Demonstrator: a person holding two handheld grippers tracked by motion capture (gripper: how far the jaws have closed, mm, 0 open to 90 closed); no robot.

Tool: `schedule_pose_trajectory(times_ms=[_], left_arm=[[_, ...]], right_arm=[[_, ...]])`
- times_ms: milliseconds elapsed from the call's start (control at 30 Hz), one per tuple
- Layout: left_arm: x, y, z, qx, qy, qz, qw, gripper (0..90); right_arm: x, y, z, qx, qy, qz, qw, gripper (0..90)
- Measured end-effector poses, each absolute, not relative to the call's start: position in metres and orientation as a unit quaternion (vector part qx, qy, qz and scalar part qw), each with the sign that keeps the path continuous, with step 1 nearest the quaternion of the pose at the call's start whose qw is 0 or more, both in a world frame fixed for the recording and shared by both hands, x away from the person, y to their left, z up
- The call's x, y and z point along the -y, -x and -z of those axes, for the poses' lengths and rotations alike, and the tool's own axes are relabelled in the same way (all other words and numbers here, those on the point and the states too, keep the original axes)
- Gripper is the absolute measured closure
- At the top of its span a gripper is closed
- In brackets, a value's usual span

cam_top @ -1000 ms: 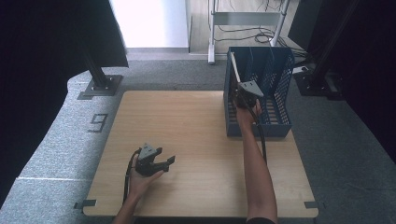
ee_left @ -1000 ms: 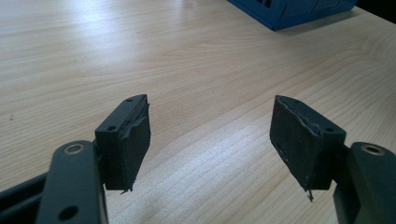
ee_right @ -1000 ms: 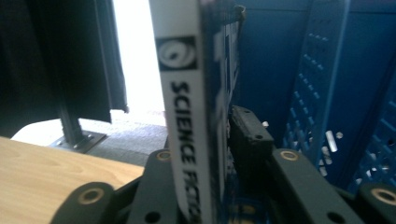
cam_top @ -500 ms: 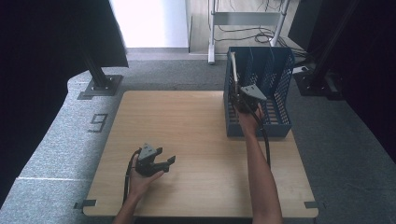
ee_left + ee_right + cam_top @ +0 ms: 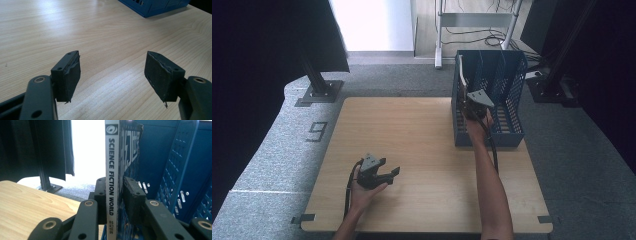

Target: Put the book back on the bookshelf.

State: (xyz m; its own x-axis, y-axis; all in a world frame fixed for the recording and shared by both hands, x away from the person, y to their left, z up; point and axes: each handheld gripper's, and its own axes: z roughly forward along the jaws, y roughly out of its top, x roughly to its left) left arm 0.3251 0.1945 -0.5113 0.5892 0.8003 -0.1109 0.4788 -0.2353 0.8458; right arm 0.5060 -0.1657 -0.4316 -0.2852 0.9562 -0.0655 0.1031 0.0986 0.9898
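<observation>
Standing upright at the left end of the blue file rack (image 5: 507, 90), the magazine (image 5: 112, 170) is pinched by its spine, probably so it slides straight down into the narrow slot without flopping. The right gripper (image 5: 114, 195) has just been closing; in the right gripper view its pads sit on either side of the spine — narrow, clamped on the magazine. The left gripper (image 5: 112, 75) rests low over the bare wooden table (image 5: 422, 140), jaws wide apart, holding nothing.
</observation>
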Motion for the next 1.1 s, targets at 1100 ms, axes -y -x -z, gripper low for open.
schedule_pose_trajectory(times_ms=[1100], left_arm=[[-0.188, -0.324, 0.512, -0.412, -0.775, -0.170, 0.448, 28.9]], right_arm=[[0.170, -0.483, 0.426, -0.611, -0.430, -0.530, 0.400, 45.5]])
